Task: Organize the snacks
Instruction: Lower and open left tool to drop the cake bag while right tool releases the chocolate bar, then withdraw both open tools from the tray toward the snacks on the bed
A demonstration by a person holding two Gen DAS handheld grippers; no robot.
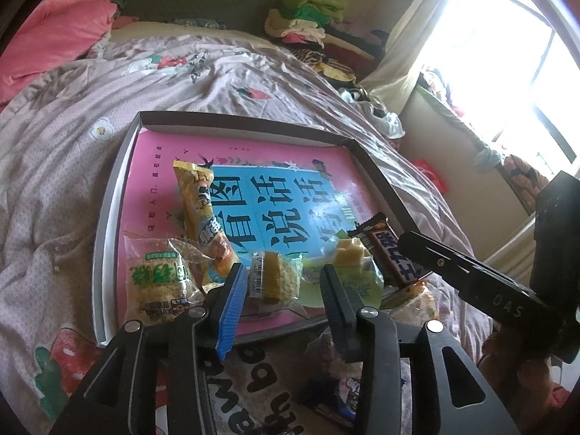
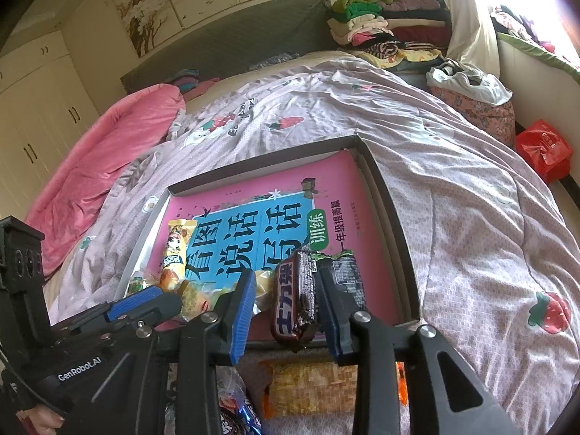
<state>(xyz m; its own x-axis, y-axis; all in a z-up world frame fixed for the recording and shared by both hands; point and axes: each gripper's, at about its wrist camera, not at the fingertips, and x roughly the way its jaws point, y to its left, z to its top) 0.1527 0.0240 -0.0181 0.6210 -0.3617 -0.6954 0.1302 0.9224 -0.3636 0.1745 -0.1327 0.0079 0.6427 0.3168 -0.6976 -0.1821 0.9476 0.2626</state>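
I am putting snacks into the flat box [image 1: 108, 195] on the bed [image 1: 253, 72], one by one. My left gripper [image 1: 286, 282] is standing partly open around a small yellow cake [image 1: 275, 279], and its fingers are not pressing it, so I think this cake is being set down in the box. My right gripper [image 2: 286, 304] is narrow and holding a chocolate bar [image 2: 293, 297] over the near edge of the box. Next I am thinking of lowering the bar beside the cake and letting go. Only the right view is showing more snacks [image 2: 319, 388] waiting outside the box.
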